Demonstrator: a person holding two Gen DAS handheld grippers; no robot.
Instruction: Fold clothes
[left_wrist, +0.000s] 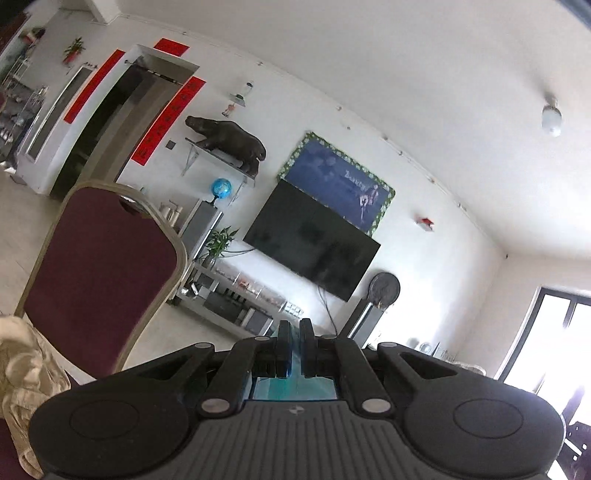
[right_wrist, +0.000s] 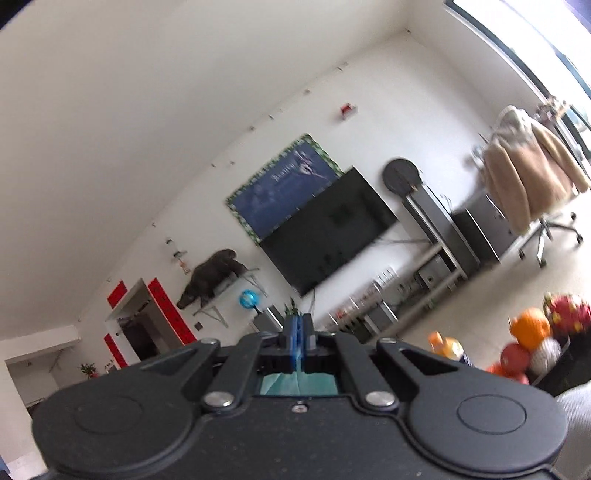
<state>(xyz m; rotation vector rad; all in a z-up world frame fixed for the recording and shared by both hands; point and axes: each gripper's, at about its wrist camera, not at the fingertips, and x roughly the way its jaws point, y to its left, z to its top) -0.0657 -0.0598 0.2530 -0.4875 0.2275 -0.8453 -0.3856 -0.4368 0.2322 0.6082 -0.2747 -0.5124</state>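
Teal cloth (left_wrist: 295, 387) pinched in both grippers, raised high toward room wall. Left gripper (left_wrist: 294, 332) fingers nearly together, thin teal fabric between them. Right gripper (right_wrist: 298, 325) pressed together on same teal fabric (right_wrist: 298, 382). Beige garment (left_wrist: 22, 373) heaped beside maroon chair (left_wrist: 99, 273). Fruit pile (right_wrist: 532, 347) at right.

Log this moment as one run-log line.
left hand-held gripper: nearly shut, raised toward wall | right hand-held gripper: shut, raised | beige garment: on chair, untouched | fold: not begun
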